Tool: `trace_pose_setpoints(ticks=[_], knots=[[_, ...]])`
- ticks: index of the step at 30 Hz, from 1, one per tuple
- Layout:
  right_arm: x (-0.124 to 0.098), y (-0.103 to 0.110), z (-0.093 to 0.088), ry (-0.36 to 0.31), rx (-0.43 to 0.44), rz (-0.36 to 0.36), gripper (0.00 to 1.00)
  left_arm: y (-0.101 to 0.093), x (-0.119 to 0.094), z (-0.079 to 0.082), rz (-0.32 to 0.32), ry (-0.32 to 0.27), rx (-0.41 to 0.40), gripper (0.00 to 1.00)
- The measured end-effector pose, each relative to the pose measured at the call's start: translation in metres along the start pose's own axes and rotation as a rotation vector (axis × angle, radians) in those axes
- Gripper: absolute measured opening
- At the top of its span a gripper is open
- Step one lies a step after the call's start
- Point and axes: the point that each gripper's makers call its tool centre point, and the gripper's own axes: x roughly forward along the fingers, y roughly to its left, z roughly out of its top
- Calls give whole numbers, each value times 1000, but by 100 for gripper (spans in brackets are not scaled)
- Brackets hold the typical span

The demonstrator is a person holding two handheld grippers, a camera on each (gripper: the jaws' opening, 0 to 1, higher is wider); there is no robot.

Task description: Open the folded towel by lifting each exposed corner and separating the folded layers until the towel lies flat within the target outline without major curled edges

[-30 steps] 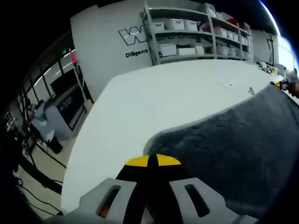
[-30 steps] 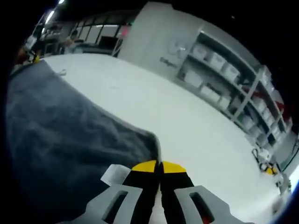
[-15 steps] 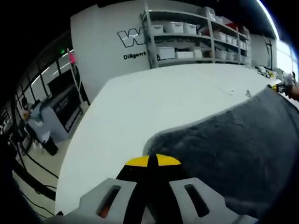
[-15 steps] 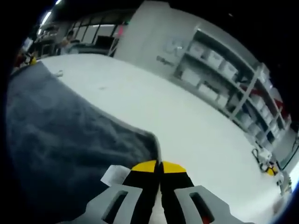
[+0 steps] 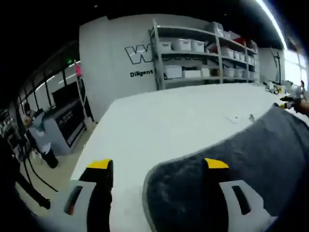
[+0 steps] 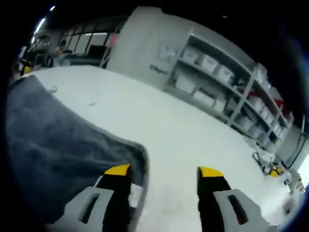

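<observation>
A dark grey towel [image 5: 241,159] lies spread on the white table [image 5: 164,116]. In the left gripper view its rounded corner [image 5: 159,174] rests between the jaws of my left gripper [image 5: 159,166], which stands open above it. In the right gripper view the same towel [image 6: 53,140] covers the left side, its corner [image 6: 140,154] with a white label just inside my right gripper [image 6: 164,171], also open. Nothing is held by either one. The other gripper [image 5: 289,101] shows small at the towel's far corner in the left gripper view.
Grey shelving with white bins [image 5: 203,48] stands behind the table against a white wall with lettering [image 5: 140,55]. The same shelves [image 6: 227,77] show in the right gripper view. Small items [image 6: 270,169] lie at the table's far right. A dark machine [image 5: 63,121] stands off the table's left.
Both grippers have opened and let go of the towel corners they were shut on. The corners now lie on the table between the spread jaws.
</observation>
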Motion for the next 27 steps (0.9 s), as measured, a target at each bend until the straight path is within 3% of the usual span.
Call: trace_pose_setpoints(ticks=[2,5,6,8,14,17,23,25,27], knots=[[-11,-2,11,-16,21,-31,100,-2,-8,14,16,-45,28,100],[-23,-3,24,-31,70,-28,100,-7,-21,20,0,-51,11,100],[-41,2,35,-64,79,-22,100,-12,-28,20,-28,-55,12,100],[-55,5,45,-95,112,-11,100,-12,-38,20,-25,-58,9,100],[-101,16,66,-167,117,3,100,-24,-75,32,-59,-106,26,100],[-138,23,76,-227,140,6,100,-41,-104,40,-110,-148,0,100],[-202,38,78,-280,149,19,100,-71,-159,27,-131,-145,35,100],[-224,48,80,-331,165,41,100,-80,-178,25,-136,-172,35,100],[-239,57,74,-329,171,51,100,-92,-197,22,-157,-197,24,100]])
